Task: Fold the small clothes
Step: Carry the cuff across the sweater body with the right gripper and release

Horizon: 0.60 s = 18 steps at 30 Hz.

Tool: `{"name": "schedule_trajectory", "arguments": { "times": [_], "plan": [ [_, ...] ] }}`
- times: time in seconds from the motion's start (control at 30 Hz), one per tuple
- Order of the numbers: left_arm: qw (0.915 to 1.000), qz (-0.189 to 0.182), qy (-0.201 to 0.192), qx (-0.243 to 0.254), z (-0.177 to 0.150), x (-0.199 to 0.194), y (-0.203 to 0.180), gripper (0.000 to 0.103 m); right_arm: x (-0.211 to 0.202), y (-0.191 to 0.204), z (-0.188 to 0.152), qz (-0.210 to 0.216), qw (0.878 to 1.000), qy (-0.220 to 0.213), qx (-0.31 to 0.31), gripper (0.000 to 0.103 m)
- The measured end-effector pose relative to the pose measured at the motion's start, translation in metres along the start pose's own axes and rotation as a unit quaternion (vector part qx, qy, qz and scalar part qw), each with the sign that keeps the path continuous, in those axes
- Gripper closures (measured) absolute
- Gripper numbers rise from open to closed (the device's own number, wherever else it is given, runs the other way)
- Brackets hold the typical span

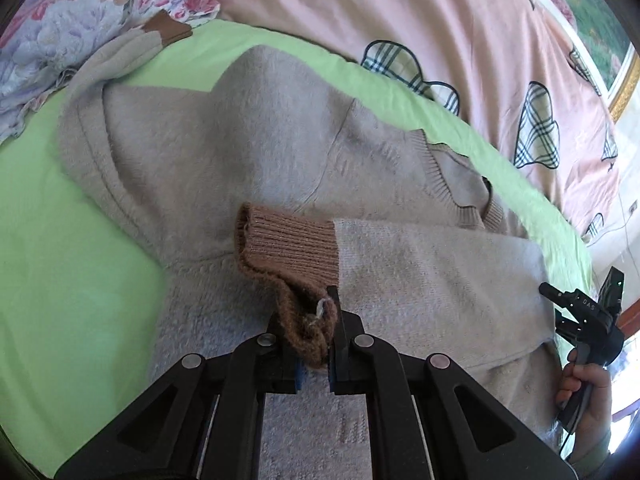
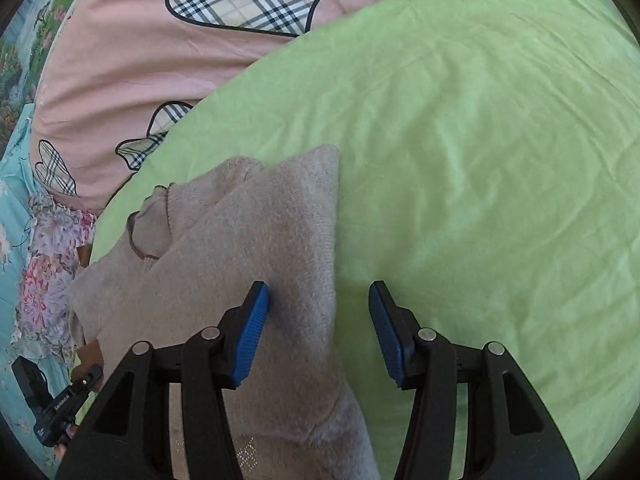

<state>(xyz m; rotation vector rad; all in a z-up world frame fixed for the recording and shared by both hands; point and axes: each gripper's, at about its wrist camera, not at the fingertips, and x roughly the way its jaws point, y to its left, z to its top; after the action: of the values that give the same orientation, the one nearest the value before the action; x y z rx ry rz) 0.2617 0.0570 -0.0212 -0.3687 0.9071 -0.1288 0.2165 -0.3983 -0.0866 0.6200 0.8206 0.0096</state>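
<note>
A small beige knit sweater (image 1: 248, 140) lies spread on a green sheet (image 1: 48, 240). One sleeve is folded across its body. My left gripper (image 1: 314, 340) is shut on that sleeve's brown ribbed cuff (image 1: 288, 252). The other sleeve with its brown cuff (image 1: 166, 30) stretches to the far left. In the right wrist view the sweater's folded edge (image 2: 280, 260) lies between the fingers of my right gripper (image 2: 320, 312), which is open just above the cloth and the green sheet (image 2: 480, 160). The right gripper also shows at the right edge of the left wrist view (image 1: 584, 320).
A pink quilt with plaid heart patches (image 1: 440, 40) lies beyond the sheet. Flowered fabric (image 1: 60, 20) is bunched at the far left. A framed picture (image 1: 592, 20) stands at the back right. The left gripper shows at the lower left of the right wrist view (image 2: 56, 408).
</note>
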Motion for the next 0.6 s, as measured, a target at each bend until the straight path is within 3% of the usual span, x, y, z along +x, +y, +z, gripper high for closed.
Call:
{"name": "schedule_trajectory", "arguments": {
  "times": [0.07, 0.1, 0.17, 0.3, 0.47, 0.6],
  "plan": [
    [1.0000, -0.002, 0.007, -0.005, -0.002, 0.003, 0.000, 0.097, 0.001, 0.001, 0.000, 0.004, 1.000, -0.001, 0.004, 0.049],
    [0.9999, 0.000, 0.012, 0.001, -0.003, 0.005, -0.004, 0.097, 0.002, 0.002, 0.000, 0.008, 1.000, 0.001, -0.006, 0.055],
    [0.9998, -0.002, 0.013, 0.017, -0.003, 0.004, -0.012, 0.097, 0.004, 0.009, -0.001, 0.013, 1.000, 0.008, -0.021, 0.095],
    [0.9984, -0.015, 0.008, 0.055, -0.001, 0.003, -0.033, 0.096, -0.032, 0.009, 0.009, -0.017, 0.997, -0.056, -0.042, 0.095],
    [0.9970, -0.001, 0.024, 0.073, -0.005, 0.022, -0.032, 0.095, -0.014, 0.009, 0.007, -0.068, 0.994, -0.034, -0.073, 0.095],
    [0.9974, -0.006, 0.018, 0.070, -0.004, 0.012, -0.014, 0.083, -0.008, 0.005, 0.006, -0.074, 0.995, -0.023, -0.062, 0.094]
  ]
}}
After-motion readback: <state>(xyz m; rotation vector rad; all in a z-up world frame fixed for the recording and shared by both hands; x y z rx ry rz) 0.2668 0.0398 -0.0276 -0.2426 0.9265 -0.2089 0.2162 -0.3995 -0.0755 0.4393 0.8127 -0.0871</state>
